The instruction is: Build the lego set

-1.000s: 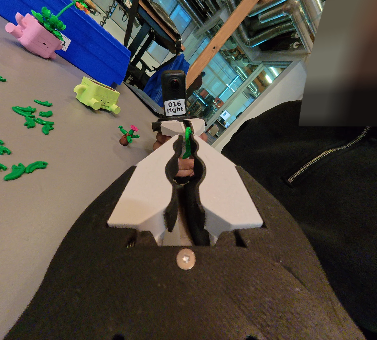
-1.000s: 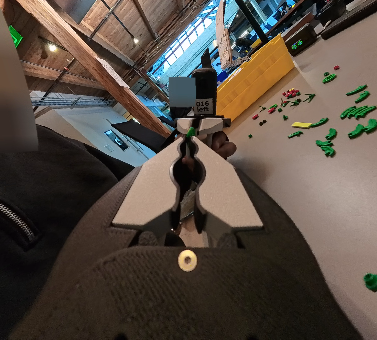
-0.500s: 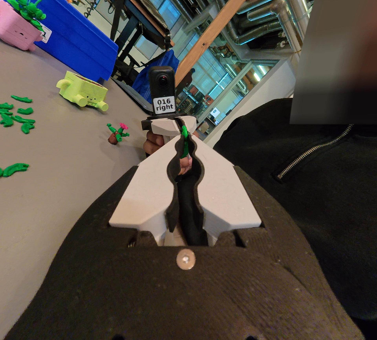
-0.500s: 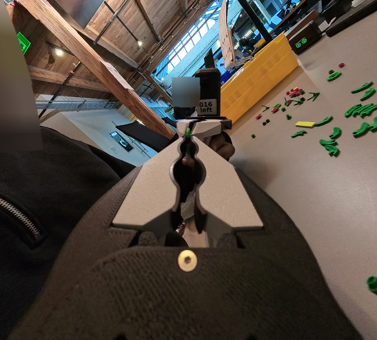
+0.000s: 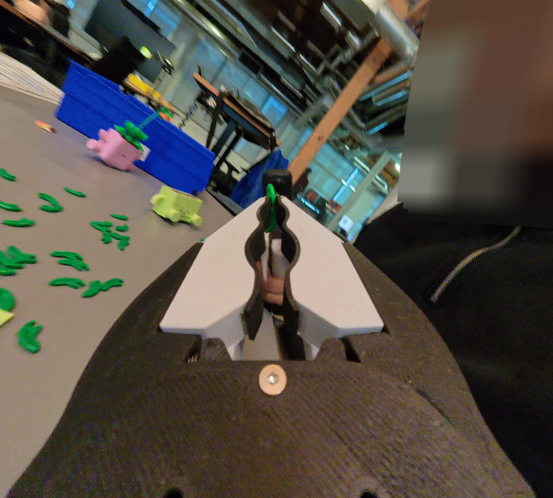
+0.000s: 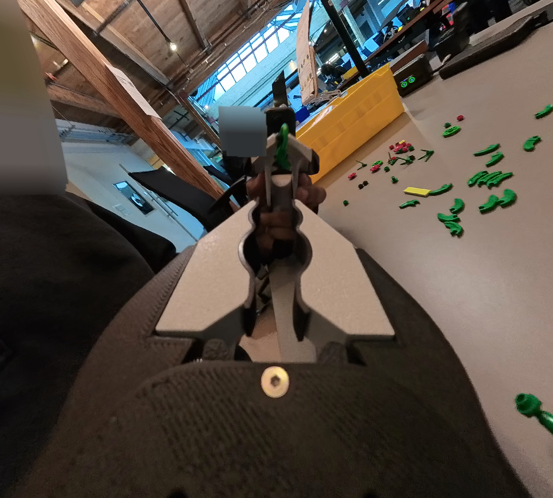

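My left gripper (image 5: 271,199) is shut on a thin green plant stem piece (image 5: 271,214), held in the air above the grey table (image 5: 89,349). In the right wrist view the left gripper (image 6: 281,136) faces me with the stem (image 6: 282,151) standing up between its tips. My right gripper (image 6: 275,207) is open and empty, a short way back from the stem. In the left wrist view only the right gripper's camera (image 5: 279,181) and a white finger show behind my left gripper.
A pink pot with a plant (image 5: 116,148), a lime pot (image 5: 176,208) and a blue bin (image 5: 134,130) stand beyond scattered green leaves (image 5: 68,262). A yellow bin (image 6: 353,124), red flower pieces (image 6: 401,148), a yellow tile (image 6: 416,191) and another green stem (image 6: 529,412) lie right. A person in a black jacket is close. Across from one pair of fingers to the other is roughly 6 centimetres.
My right gripper has opened, let go of the green stem and drawn back a little. My left gripper keeps hold of the stem and has turned, so more of the table shows.
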Demonstrator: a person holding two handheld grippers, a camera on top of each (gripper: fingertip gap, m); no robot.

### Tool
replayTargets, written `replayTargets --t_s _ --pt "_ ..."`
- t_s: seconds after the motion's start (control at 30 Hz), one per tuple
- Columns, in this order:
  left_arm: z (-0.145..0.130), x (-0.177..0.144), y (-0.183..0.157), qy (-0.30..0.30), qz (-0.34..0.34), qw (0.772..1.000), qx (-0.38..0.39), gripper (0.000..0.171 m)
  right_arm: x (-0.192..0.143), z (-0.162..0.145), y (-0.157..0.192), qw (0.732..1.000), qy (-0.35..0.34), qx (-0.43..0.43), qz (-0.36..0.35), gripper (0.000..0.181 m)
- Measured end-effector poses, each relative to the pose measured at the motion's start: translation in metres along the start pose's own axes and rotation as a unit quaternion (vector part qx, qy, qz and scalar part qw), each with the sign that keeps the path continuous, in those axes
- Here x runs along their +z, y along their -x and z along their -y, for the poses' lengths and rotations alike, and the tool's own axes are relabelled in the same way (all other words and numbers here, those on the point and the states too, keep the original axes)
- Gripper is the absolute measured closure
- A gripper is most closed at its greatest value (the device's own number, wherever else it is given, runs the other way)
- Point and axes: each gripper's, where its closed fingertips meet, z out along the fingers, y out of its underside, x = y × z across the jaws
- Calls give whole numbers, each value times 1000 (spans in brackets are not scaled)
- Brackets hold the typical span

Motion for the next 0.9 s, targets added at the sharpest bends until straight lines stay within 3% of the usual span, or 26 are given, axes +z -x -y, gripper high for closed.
replayTargets --t_s 0.17,0.33,0.5,0.63,0.77,0.9 --pt "28 -22 23 -93 56 994 -32 171 6 -9 0 998 29 -40 -25 163" --pt "34 -29 33 -113 80 989 -45 171 15 -18 -14 985 87 -99 -112 159" --pt "38 -36 39 -122 102 986 -41 171 24 -19 -58 932 159 -185 -267 127" --pt "47 -43 36 -138 95 985 -44 171 23 -35 -107 885 241 -173 -358 105" --pt "56 -54 36 -153 95 983 -43 171 29 -42 -122 882 263 -144 -363 106" --pt "64 -64 37 -172 91 979 -52 171 33 -62 -97 899 298 -107 -303 126"
